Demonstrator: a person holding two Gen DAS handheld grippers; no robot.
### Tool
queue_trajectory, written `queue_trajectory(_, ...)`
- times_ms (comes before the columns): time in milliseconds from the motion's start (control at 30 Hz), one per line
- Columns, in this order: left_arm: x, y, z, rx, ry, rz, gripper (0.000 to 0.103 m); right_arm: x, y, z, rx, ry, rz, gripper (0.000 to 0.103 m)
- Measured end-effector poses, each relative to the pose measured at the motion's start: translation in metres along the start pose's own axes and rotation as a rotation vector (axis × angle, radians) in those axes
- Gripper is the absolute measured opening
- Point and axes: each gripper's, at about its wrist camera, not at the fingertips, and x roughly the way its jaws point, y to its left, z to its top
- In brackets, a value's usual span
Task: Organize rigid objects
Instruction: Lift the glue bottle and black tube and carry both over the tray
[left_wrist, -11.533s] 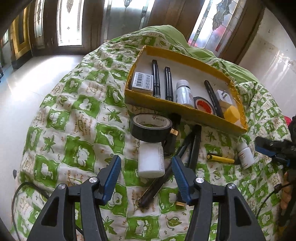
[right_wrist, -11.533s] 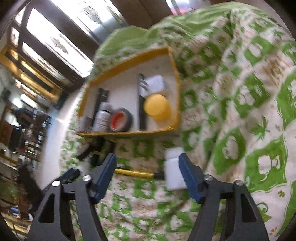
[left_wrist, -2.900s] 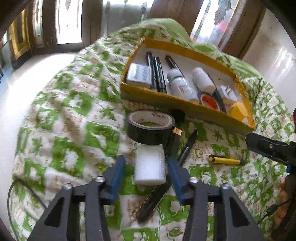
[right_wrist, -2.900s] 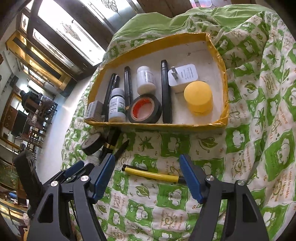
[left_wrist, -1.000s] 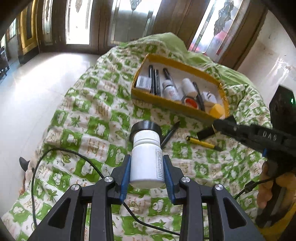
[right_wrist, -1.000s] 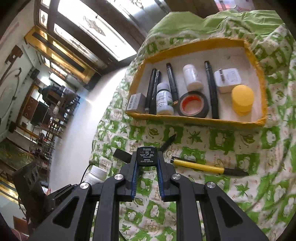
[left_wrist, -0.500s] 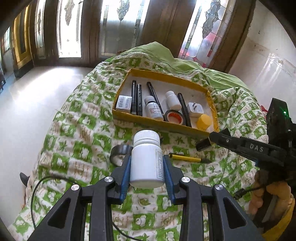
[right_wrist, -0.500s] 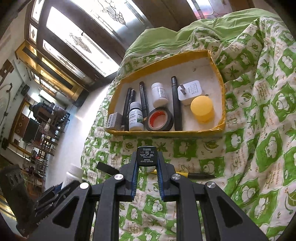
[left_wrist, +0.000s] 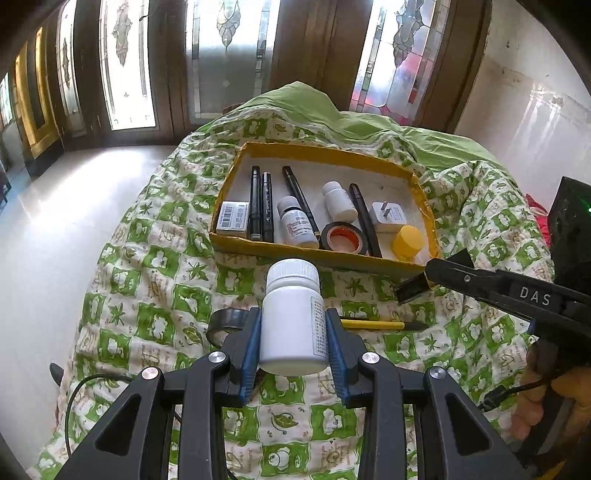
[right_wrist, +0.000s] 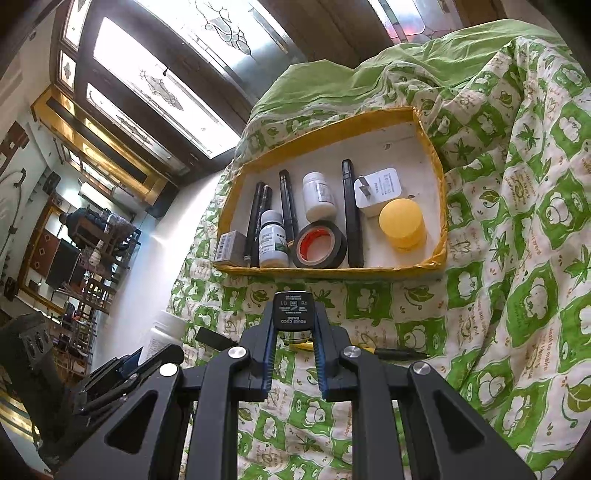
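My left gripper (left_wrist: 293, 339) is shut on a large white pill bottle (left_wrist: 293, 317), held in the air in front of the yellow tray (left_wrist: 321, 256). My right gripper (right_wrist: 293, 345) is shut on a black lipstick tube (right_wrist: 293, 309) with a gold band, also lifted near the tray's front wall (right_wrist: 332, 271); it shows in the left wrist view (left_wrist: 410, 290). The tray holds several black pens, two small white bottles, a black tape roll (left_wrist: 343, 238), a white charger plug (right_wrist: 378, 188), a yellow round jar (right_wrist: 402, 221) and a small barcoded box (left_wrist: 232, 219).
A yellow-handled pen (left_wrist: 380, 325) and a black tape roll (left_wrist: 221, 325) lie on the green-and-white quilt (left_wrist: 147, 266) in front of the tray. A black cable (left_wrist: 81, 391) runs at the lower left. Floor and tall glass doors lie beyond the bed.
Both grippers, each holding its object, have moved a little closer to the tray; the tray looks larger and more centred. Before that, the left gripper closed on the bottle and lifted it.
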Motion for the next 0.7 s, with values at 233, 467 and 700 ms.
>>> queue_trajectory(233, 0.004, -0.002, 0.003, 0.003, 0.002, -0.002, 0.034, -0.006, 0.000, 0.001, 0.005, -0.011, -0.002, 0.017)
queue_trajectory(467, 0.013, -0.006, 0.009, 0.015, 0.004, -0.007, 0.034, -0.013, -0.001, 0.007, -0.003, -0.034, -0.028, 0.017)
queue_trajectory(700, 0.029, -0.008, 0.018, 0.026, 0.016, -0.014, 0.034, -0.018, -0.004, 0.023, -0.011, -0.052, -0.067, 0.017)
